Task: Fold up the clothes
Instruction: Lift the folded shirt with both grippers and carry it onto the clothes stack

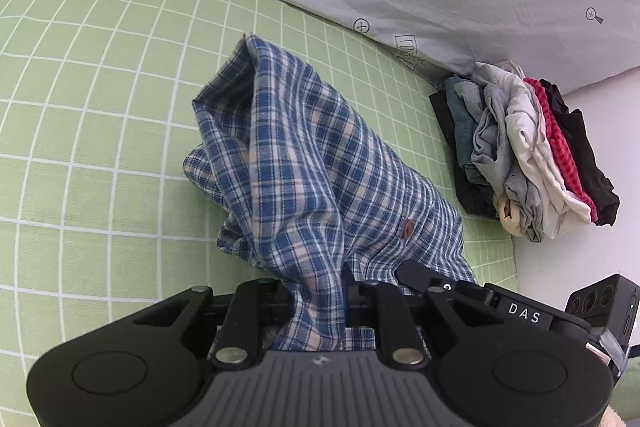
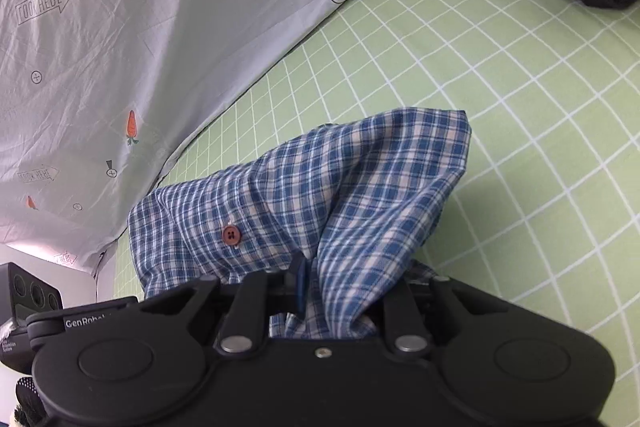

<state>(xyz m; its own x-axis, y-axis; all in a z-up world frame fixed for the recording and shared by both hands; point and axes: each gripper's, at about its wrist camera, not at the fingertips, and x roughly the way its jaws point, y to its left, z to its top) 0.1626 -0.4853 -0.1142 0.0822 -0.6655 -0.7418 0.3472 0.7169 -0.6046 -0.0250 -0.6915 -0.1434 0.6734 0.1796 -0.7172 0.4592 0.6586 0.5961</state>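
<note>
My left gripper (image 1: 320, 301) pinching bunched blue plaid shirt (image 1: 296, 155), thin woven cotton, creased. My right gripper (image 2: 316, 291) clamped on same shirt (image 2: 344, 179), round red button (image 2: 231, 235) showing. Shirt drapes onto green grid sheet (image 1: 100, 107). Wrinkled grey printed cover (image 2: 120, 27) behind. Folded pile (image 1: 524, 155) by edge.

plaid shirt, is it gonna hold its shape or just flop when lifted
Likely floppy: the plaid shirt sags in soft folds from the left claw and right claw. Probably light, since it drapes thin. It seems to grip well, bunched between the fingers.
</note>
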